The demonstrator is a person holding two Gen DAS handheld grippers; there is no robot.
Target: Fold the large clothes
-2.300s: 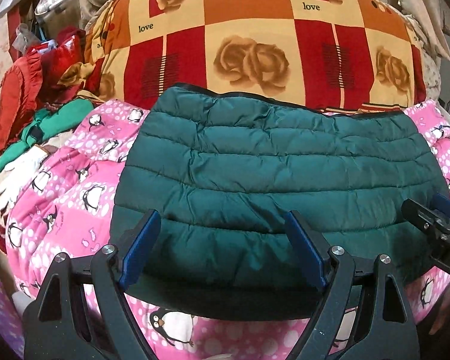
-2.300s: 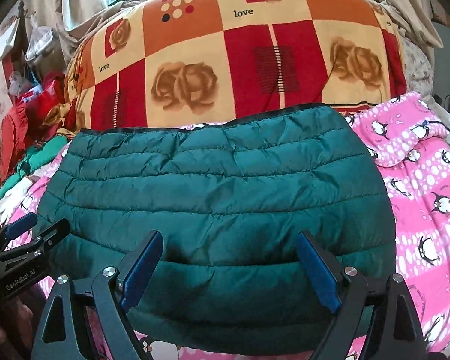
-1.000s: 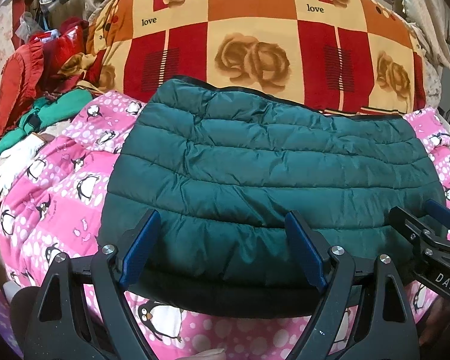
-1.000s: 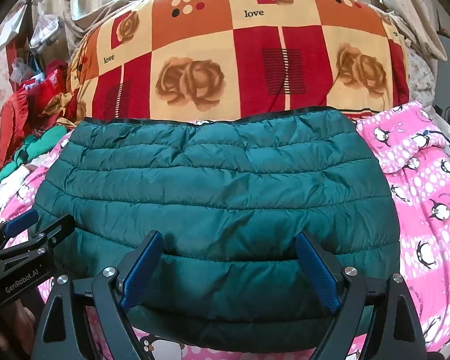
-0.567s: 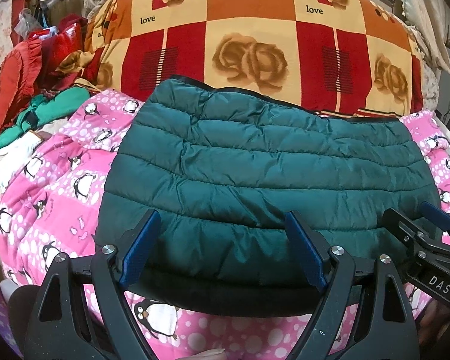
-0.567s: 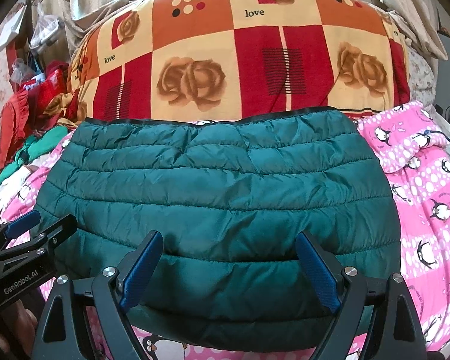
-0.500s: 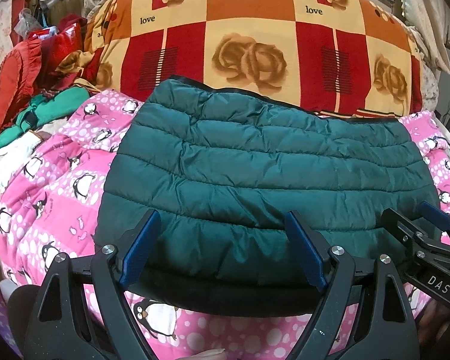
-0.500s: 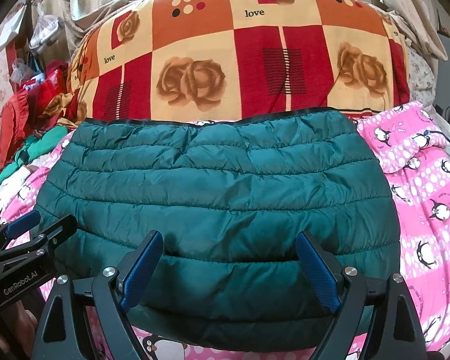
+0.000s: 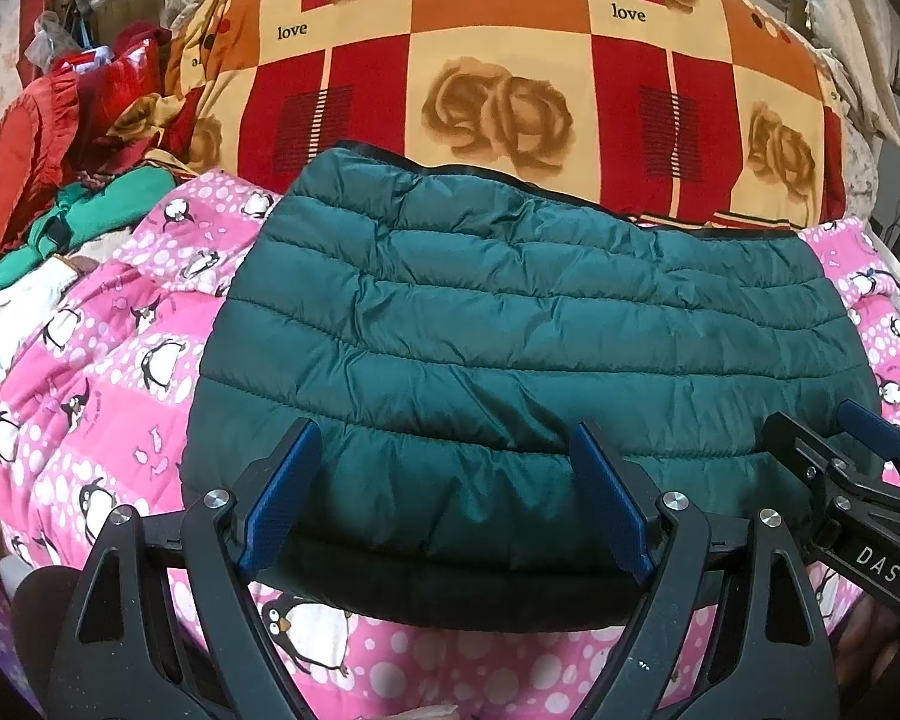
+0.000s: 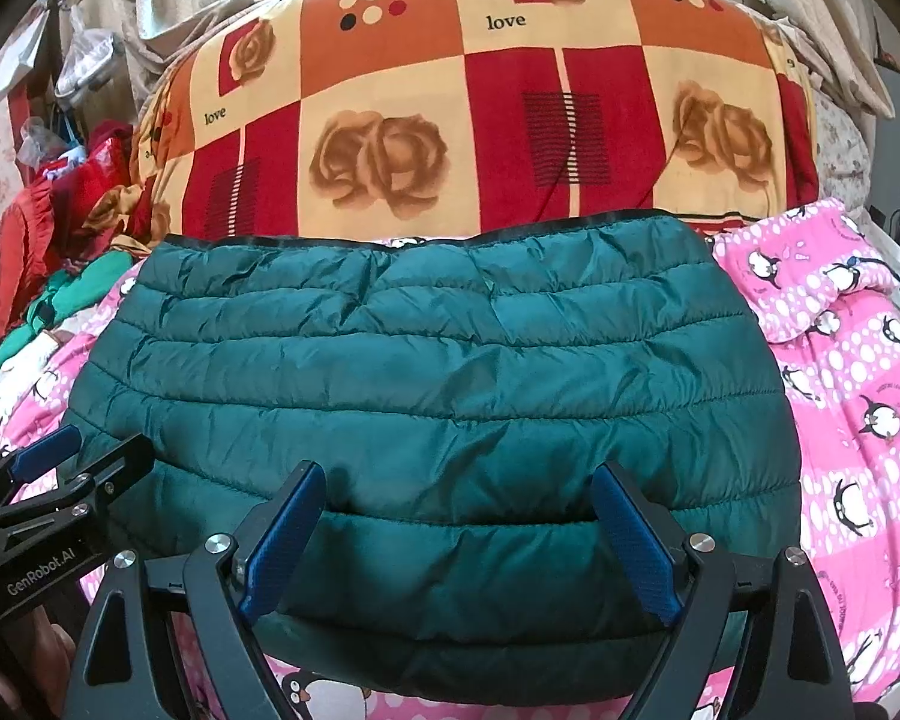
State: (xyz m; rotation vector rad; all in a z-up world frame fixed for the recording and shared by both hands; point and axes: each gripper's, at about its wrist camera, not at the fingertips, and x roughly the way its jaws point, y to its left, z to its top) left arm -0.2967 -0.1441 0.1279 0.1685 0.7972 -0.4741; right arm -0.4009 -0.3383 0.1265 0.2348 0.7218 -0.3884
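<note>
A folded dark-green quilted puffer jacket [image 9: 528, 348] lies flat on the pink penguin-print bedspread [image 9: 96, 360]. Left gripper [image 9: 444, 504] and right gripper [image 10: 456, 534] hover over its near edge, fingers apart, holding nothing.

Black left gripper [image 9: 444, 501], blue-padded jaws, silver screws, right gripper [image 10: 459, 534] alike

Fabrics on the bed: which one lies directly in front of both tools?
The quilted green jacket, plain and puffy, unlike the pink penguin sheet under it and the rose-patterned quilt behind.
</note>
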